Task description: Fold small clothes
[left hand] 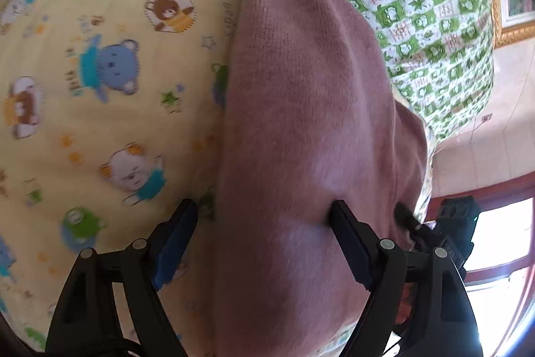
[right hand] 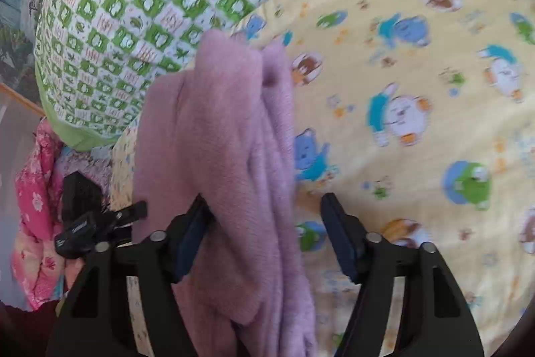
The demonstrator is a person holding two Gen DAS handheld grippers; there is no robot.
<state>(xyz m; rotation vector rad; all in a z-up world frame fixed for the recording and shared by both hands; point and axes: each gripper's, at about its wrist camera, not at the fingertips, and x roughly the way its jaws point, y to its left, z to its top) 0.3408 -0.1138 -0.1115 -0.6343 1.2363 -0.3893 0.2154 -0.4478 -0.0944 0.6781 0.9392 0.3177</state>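
A window (left hand: 501,243) is shown only by the left wrist view; a pink floral quilt (right hand: 36,199) is seen only in the right wrist view. The left hand-held gripper (left hand: 264,213) is spread wide over the pink knitted sweater (left hand: 301,122), one finger (left hand: 347,236) touching the knit, nothing pinched. The right hand-held gripper (right hand: 264,206) is held partly open, the sweater lying bunched between its fingers against the left one (right hand: 194,230), the other standing clear. The sweater is laid on the yellow cartoon bedsheet (left hand: 100,89), its long axis running away from both cameras toward the green checked pillow (right hand: 133,5).
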